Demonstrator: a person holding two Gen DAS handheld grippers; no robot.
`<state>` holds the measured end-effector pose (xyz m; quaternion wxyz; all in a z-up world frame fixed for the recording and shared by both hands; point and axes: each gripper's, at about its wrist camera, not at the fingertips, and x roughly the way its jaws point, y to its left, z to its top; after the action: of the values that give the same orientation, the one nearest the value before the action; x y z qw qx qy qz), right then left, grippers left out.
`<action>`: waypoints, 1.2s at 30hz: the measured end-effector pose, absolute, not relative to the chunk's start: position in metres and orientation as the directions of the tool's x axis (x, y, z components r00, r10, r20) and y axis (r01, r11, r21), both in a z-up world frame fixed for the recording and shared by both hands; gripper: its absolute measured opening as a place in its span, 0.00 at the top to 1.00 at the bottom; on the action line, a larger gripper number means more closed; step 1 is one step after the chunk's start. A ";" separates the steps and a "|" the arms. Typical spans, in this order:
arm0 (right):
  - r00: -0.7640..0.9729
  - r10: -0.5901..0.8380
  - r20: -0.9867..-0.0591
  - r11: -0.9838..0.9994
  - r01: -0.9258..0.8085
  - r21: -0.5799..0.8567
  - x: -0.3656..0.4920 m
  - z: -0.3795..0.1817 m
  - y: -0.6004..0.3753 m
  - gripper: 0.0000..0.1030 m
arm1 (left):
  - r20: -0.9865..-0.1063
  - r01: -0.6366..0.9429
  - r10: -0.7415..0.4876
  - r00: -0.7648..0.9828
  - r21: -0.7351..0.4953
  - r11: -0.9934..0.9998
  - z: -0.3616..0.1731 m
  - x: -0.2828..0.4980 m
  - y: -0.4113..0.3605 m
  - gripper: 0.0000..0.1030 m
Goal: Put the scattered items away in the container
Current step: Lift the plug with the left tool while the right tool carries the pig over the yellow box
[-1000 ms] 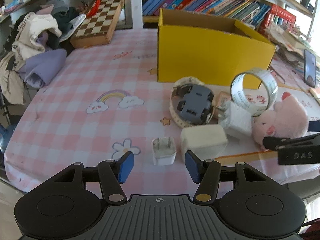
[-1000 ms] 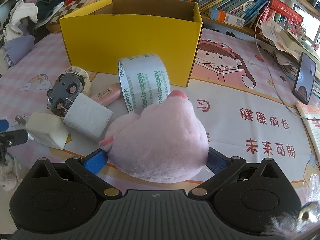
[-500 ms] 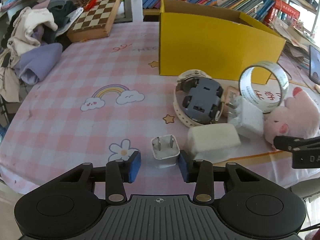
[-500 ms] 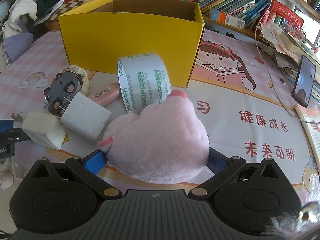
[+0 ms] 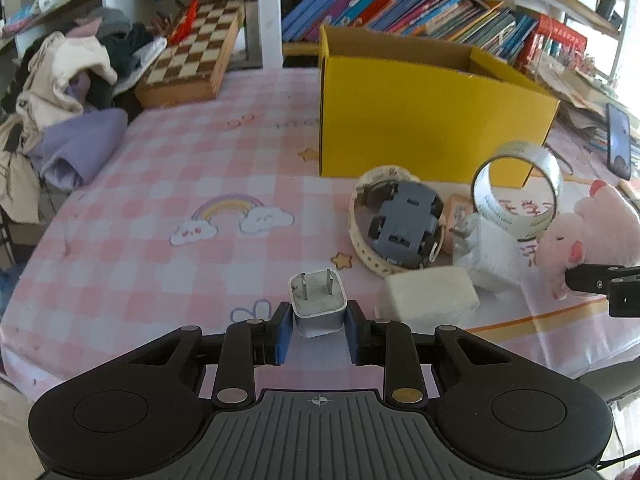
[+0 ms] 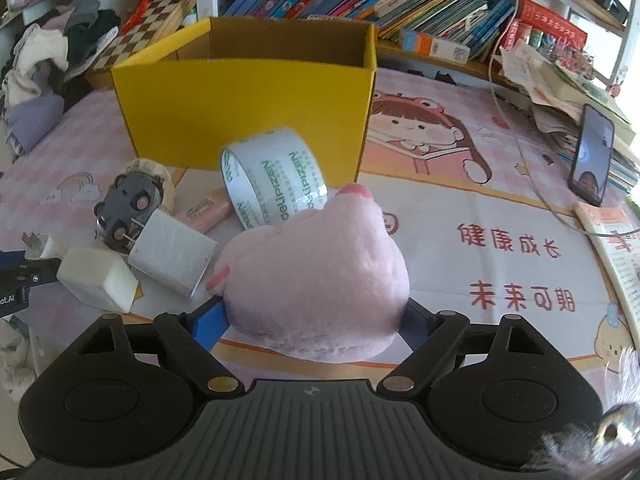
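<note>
**Both grippers hold an item, yellow box waits behind**

Your left gripper (image 5: 316, 326) has its fingers closed on the small white plug adapter (image 5: 318, 307), low in the centre of the left view. Your right gripper (image 6: 314, 316) has its fingers pressed on both sides of the pink plush toy (image 6: 316, 280). The yellow cardboard box (image 6: 248, 108) stands open on the bench (image 6: 460, 208), upper centre, with the tape roll (image 6: 276, 176) just before it.
</note>
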<state>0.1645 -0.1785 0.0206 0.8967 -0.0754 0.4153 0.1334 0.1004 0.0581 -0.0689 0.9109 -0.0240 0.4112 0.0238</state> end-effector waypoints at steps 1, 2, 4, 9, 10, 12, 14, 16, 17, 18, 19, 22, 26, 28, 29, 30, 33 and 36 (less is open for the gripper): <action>0.624 0.177 -0.761 0.954 -0.298 -0.022 0.163 0.023 -0.179 0.18 | -0.746 -0.059 0.021 0.666 -0.025 0.998 -0.067 0.099 0.058 0.75; 0.627 0.179 -0.758 0.955 -0.296 -0.020 0.162 0.025 -0.180 0.18 | -0.742 -0.055 0.017 0.670 -0.026 0.998 -0.065 0.098 0.058 0.75; 0.635 0.180 -0.752 0.956 -0.292 -0.018 0.159 0.029 -0.181 0.18 | -0.734 -0.046 0.009 0.679 -0.030 0.998 -0.061 0.097 0.057 0.75; 0.650 0.184 -0.737 0.958 -0.287 -0.014 0.153 0.039 -0.183 0.18 | -0.711 -0.016 -0.014 0.703 -0.036 0.999 -0.052 0.094 0.054 0.75; 0.653 0.185 -0.734 0.958 -0.287 -0.014 0.152 0.041 -0.184 0.18 | -0.706 -0.010 -0.019 0.708 -0.037 0.999 -0.050 0.093 0.053 0.75; 0.658 0.187 -0.730 0.958 -0.288 -0.014 0.151 0.044 -0.184 0.18 | -0.697 0.004 -0.029 0.717 -0.038 0.999 -0.046 0.093 0.052 0.75; 0.661 0.188 -0.726 0.958 -0.288 -0.014 0.150 0.048 -0.186 0.18 | -0.691 0.017 -0.043 0.721 -0.043 0.999 -0.043 0.093 0.051 0.75; 0.663 0.190 -0.724 0.958 -0.288 -0.013 0.150 0.050 -0.187 0.17 | -0.687 0.030 -0.053 0.725 -0.046 0.999 -0.040 0.093 0.049 0.75; 0.663 0.190 -0.724 0.958 -0.288 -0.012 0.150 0.051 -0.187 0.17 | -0.685 0.036 -0.057 0.727 -0.046 0.998 -0.039 0.094 0.049 0.75; 0.662 0.191 -0.725 0.958 -0.288 -0.010 0.150 0.051 -0.187 0.17 | -0.682 0.042 -0.062 0.729 -0.046 0.998 -0.038 0.094 0.048 0.75; 0.661 0.192 -0.725 0.957 -0.289 -0.010 0.150 0.053 -0.187 0.17 | -0.678 0.048 -0.067 0.732 -0.047 0.998 -0.036 0.095 0.048 0.75; 0.667 0.201 -0.717 0.955 -0.297 -0.009 0.150 0.059 -0.188 0.17 | -0.666 0.070 -0.086 0.741 -0.051 0.996 -0.028 0.097 0.046 0.75; 0.680 0.215 -0.701 0.951 -0.309 -0.007 0.154 0.072 -0.191 0.17 | -0.646 0.105 -0.116 0.755 -0.056 0.993 -0.017 0.102 0.044 0.75; 0.685 0.224 -0.693 0.949 -0.315 -0.005 0.157 0.079 -0.192 0.17 | -0.635 0.125 -0.134 0.760 -0.060 0.990 -0.010 0.107 0.041 0.75; 0.688 0.228 -0.689 0.948 -0.318 -0.003 0.159 0.083 -0.192 0.17 | -0.630 0.136 -0.144 0.763 -0.061 0.989 -0.007 0.110 0.040 0.75; 0.690 0.233 -0.685 0.947 -0.322 -0.002 0.161 0.086 -0.192 0.17 | -0.625 0.145 -0.151 0.766 -0.061 0.988 -0.004 0.114 0.039 0.75; 0.703 0.253 -0.665 0.940 -0.342 -0.004 0.171 0.098 -0.193 0.17 | -0.606 0.163 -0.160 0.779 -0.052 0.985 0.005 0.124 0.034 0.75; 0.711 0.277 -0.646 0.931 -0.366 -0.004 0.182 0.109 -0.192 0.17 | -0.585 0.173 -0.164 0.794 -0.041 0.984 0.016 0.135 0.030 0.75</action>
<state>0.1822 -0.1921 0.1091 0.9227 -0.0657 0.3376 0.1742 0.1349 0.0296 0.0157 0.9471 0.0072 0.3083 -0.0889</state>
